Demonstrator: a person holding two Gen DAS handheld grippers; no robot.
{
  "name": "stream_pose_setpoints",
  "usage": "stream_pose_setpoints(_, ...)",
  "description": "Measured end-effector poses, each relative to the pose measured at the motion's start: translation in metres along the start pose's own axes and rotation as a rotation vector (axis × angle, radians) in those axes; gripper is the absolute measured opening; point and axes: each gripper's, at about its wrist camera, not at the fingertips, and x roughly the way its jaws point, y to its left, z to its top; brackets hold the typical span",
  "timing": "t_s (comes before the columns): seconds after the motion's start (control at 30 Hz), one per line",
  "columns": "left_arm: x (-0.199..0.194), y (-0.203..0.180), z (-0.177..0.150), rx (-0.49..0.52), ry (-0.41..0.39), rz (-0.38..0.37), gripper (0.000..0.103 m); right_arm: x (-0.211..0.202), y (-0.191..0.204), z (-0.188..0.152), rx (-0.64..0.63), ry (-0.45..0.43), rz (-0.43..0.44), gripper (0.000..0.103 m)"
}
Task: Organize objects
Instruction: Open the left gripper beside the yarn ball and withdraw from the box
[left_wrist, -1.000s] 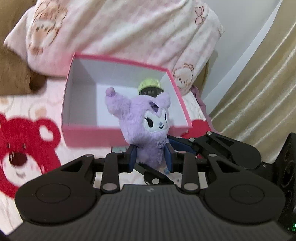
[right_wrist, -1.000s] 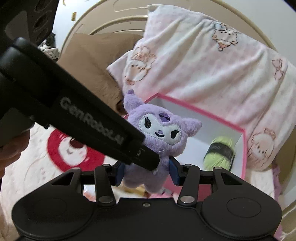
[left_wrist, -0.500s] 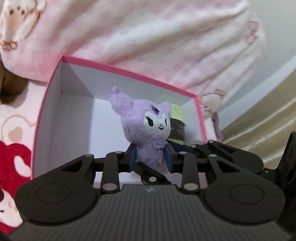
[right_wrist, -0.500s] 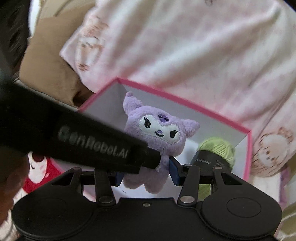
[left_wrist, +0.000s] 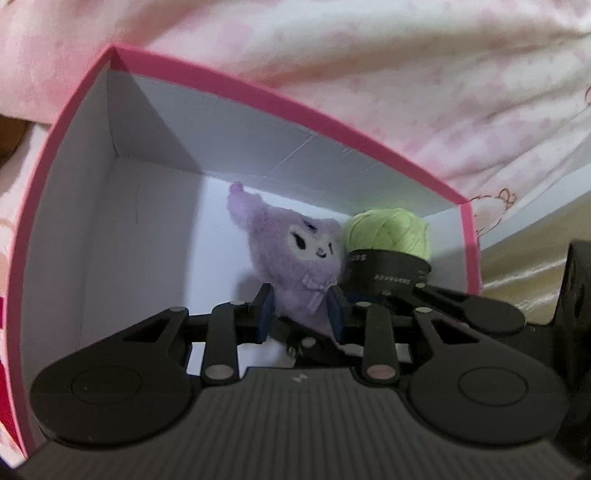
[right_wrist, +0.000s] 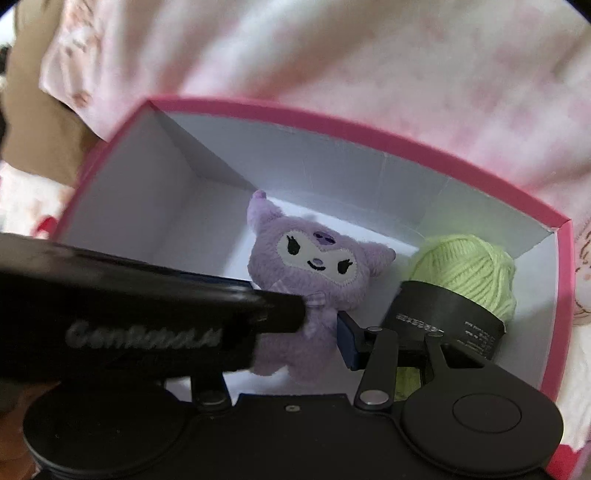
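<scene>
A purple plush toy (left_wrist: 291, 258) is held low inside a pink box with white walls (left_wrist: 155, 206). My left gripper (left_wrist: 301, 312) is shut on the toy's lower body. My right gripper (right_wrist: 314, 332) grips the same plush toy (right_wrist: 314, 269) from the other side; its left finger is hidden behind the left gripper's black body (right_wrist: 129, 321). A green yarn ball with a black label band (left_wrist: 388, 240) lies in the box's right corner, touching the toy; it also shows in the right wrist view (right_wrist: 465, 284).
A pink patterned pillow (left_wrist: 369, 66) lies right behind the box's far wall (right_wrist: 332, 155). A brown cushion (right_wrist: 33, 110) is at the left. Beige curtain fabric (left_wrist: 535, 236) is at the right.
Both grippers moved forward and down with the plush toy, from above the box's near rim to deep inside it beside the yarn ball.
</scene>
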Motion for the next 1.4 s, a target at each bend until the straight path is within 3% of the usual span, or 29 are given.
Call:
stream_pose_setpoints(0.27, 0.018, -0.001, 0.005, -0.022, 0.008, 0.006, 0.023, 0.003, 0.0, -0.011, 0.005, -0.004, -0.04, 0.057)
stream_pose_setpoints(0.5, 0.028, 0.001, 0.002, -0.03, 0.035, 0.017, 0.022, -0.024, -0.002, -0.042, 0.058, -0.065, 0.054, 0.058)
stream_pose_setpoints(0.6, 0.02, -0.006, 0.001, 0.029, 0.031, 0.067, 0.022, -0.028, 0.01, -0.057, 0.029, -0.08, 0.048, 0.058)
stream_pose_setpoints(0.8, -0.007, -0.013, -0.018, 0.119, 0.002, 0.124, 0.04, -0.048, 0.018, -0.083, 0.071, -0.127, 0.076, 0.058)
stream_pose_setpoints(0.97, -0.039, -0.029, -0.04, 0.18, -0.011, 0.139, 0.051, -0.079, -0.001, -0.073, 0.083, -0.187, 0.089, 0.058)
stream_pose_setpoints(1.23, -0.127, -0.049, -0.068, 0.306, -0.045, 0.152, 0.063, -0.15, 0.008, -0.1, 0.068, -0.278, 0.068, 0.06)
stream_pose_setpoints(1.4, -0.181, -0.048, -0.085, 0.335, -0.058, 0.144, 0.068, -0.185, 0.022, -0.118, 0.078, -0.333, 0.09, 0.067)
